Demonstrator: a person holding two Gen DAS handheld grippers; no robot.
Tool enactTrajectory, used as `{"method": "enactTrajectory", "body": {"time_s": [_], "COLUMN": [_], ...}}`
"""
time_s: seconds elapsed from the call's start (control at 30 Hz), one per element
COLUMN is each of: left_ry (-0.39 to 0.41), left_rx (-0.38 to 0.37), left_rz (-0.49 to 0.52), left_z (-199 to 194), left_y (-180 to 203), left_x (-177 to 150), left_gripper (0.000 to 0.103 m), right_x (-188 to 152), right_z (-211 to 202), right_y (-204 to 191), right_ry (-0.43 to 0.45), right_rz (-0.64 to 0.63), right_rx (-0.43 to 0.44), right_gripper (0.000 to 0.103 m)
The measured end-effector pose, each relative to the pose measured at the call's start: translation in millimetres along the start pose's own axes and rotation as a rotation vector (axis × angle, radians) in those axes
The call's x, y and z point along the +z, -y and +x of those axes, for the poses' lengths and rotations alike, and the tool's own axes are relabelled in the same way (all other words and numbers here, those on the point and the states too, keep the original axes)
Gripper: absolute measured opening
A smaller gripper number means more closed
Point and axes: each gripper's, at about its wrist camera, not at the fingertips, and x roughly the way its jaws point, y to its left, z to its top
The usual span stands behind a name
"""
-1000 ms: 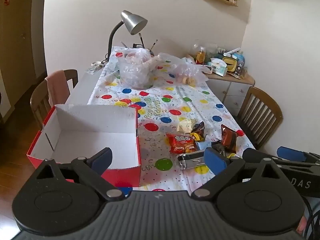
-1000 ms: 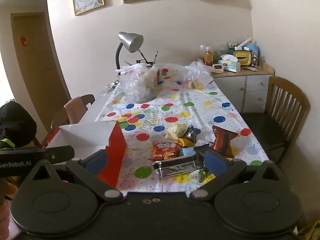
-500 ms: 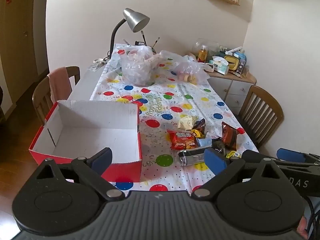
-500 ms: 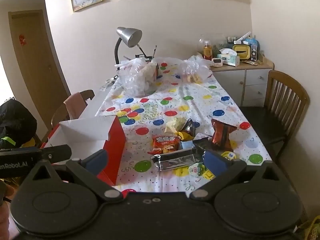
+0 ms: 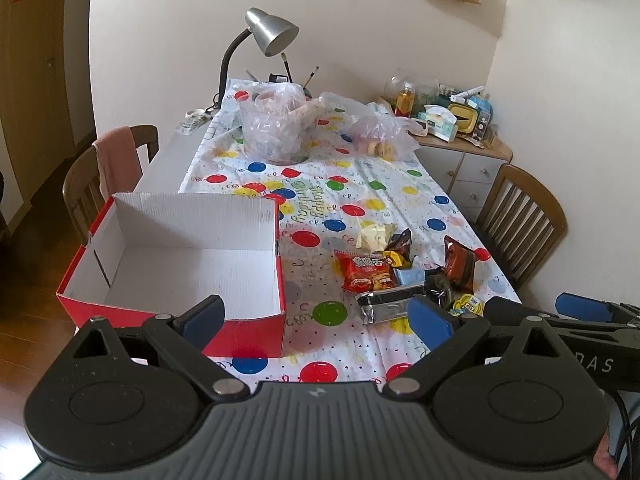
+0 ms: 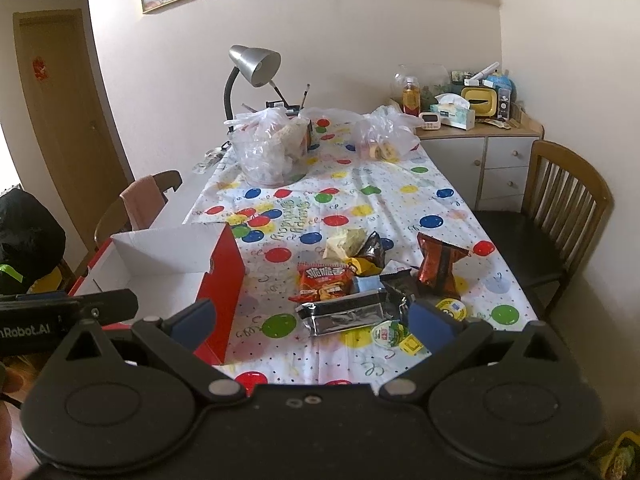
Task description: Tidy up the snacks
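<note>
Nearest the cameras, the left gripper [image 5: 316, 318] and the right gripper [image 6: 314, 320] both hang just short of the bench's near edge, each with its 2 fingers spread wide and nothing between them. That reads as a ready stance before a first pick.

Just beyond, on the left, sits the red box [image 5: 176, 312] with its white inside bare and its open top facing up, likely set there to receive the snacks. To its right, apart from it, the snacks lie in 1 loose pile on the balloon-print cloth [image 5: 320, 184]: a silver packet [image 6: 344, 314] closest, 2 small round cups beside it, a red packet [image 5: 366, 274] behind, then a dark red bag [image 6: 438, 264] standing upright on the right. None is in the box yet, so the sorting looks unstarted.

Farther off stand 2 clear plastic bags [image 5: 276, 124] and a desk lamp [image 6: 252, 66] at the far end.

Against the pictures 1.0 s ago, both views have drawn back and risen slightly, showing more of the near edge; the finger spread and the pile look unchanged.
</note>
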Motion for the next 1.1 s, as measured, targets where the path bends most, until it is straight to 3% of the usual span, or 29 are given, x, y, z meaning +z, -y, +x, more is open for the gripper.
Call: {"method": "enactTrajectory", "body": {"time_s": [1.1], "left_ry": [0.001], "left_rx": [0.002], "left_rz": [-0.001], "left_z": [0.5], "left_y": [1.2], "left_x": [-1.0], "left_gripper": [0.099], "right_x": [2.9], "right_z": [-1.7], "right_y": [-7.5], "right_ry": [0.001], "right_rz": [-0.007], "right_rx": [-0.006], "right_gripper": [0.103]}}
